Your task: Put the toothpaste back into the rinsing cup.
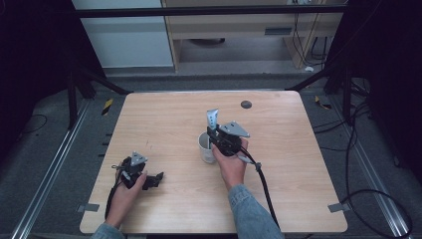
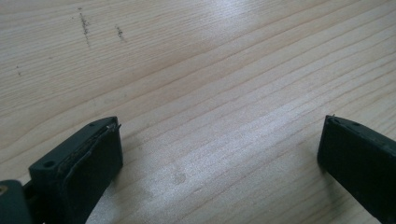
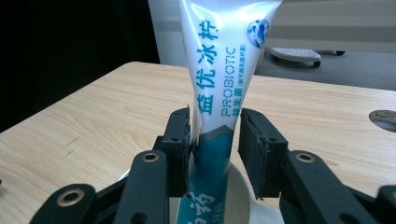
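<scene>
Standing upright in the white cup point(image 1: 204, 147), the toothpaste tube point(image 3: 219, 84) sits between the right hand-held gripper point(image 3: 215, 140) jaws, barely pinched; slippage could tip it. Left hand-held gripper point(image 2: 219, 149), well left of the cup, rests spread on the worktop point(image 1: 164, 119).

Left gripper point(image 1: 149, 180) low, jaws wide apart; right gripper point(image 3: 215, 140) raised, jaws nearly closed.

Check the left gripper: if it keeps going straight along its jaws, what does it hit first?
Most likely the bare wooden tabletop. The left gripper is open and angled down at the wood, with nothing between or beyond its jaws. Depth is unclear, so how soon it touches is uncertain.
</scene>
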{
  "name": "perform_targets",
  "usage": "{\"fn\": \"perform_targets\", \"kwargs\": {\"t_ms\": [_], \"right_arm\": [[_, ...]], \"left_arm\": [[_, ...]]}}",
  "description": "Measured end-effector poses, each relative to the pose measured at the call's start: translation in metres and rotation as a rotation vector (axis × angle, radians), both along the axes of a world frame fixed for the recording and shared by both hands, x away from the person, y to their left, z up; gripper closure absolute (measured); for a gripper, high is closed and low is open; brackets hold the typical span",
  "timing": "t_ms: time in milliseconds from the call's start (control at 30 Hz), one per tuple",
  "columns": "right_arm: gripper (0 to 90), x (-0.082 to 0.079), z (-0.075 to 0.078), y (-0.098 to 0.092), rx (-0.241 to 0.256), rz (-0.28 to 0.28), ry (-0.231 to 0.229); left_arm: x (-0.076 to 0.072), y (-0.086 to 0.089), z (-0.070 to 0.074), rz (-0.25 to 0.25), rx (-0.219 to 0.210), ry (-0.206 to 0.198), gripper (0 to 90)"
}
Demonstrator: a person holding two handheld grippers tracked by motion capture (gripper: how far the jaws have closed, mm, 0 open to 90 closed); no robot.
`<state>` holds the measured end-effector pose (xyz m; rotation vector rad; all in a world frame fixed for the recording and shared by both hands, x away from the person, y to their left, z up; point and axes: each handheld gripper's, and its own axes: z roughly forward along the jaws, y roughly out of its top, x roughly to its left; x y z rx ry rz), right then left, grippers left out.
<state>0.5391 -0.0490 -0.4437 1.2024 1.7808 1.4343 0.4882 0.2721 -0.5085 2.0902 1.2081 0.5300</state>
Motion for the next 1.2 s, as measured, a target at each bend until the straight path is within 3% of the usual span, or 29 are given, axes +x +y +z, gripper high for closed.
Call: {"fn": "perform_targets", "kwargs": {"t_ms": [633, 1200], "right_arm": [[48.6, -0.003, 0.006, -0.001, -0.002, -0.006, 0.017], [32.1, -0.01, 0.018, -0.002, -0.05, 0.023, 0.025]], "left_arm": [[0.0, 0.0, 0.0, 0.0, 0.0, 0.0, 0.0], [0.0, 0.0, 0.0, 0.0, 0.0, 0.0, 0.0]]}}
